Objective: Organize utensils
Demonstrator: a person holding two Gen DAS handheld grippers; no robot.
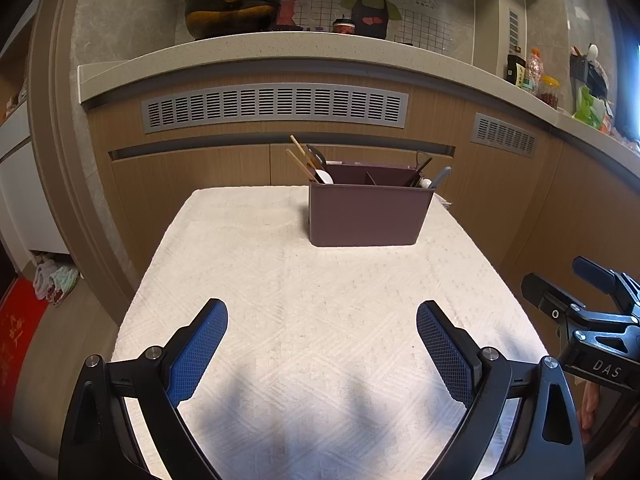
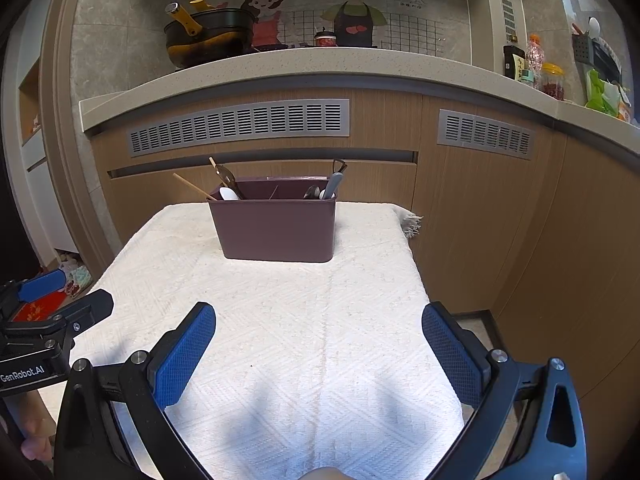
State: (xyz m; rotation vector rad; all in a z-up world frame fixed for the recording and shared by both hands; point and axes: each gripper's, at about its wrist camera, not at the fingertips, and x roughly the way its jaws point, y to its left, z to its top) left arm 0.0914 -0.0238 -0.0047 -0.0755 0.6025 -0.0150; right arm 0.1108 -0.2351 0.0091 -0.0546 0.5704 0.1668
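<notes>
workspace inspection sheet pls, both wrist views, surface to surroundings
surface: white textured cloth covers the table, nothing loose on it
job's things: brown utensil box at the far end, divided; chopsticks and white spoon at its left end, grey handle at its right end
clutter: nothing seen
grippers: left gripper open, empty; right gripper open, empty
cables: nothing seen
surroundings: wood cabinets with vent grille; counter with black pot

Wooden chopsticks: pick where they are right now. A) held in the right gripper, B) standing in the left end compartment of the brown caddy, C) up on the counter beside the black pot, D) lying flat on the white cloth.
B: the wooden chopsticks lean out of the left end of the brown caddy; both grippers are open and empty.
</notes>
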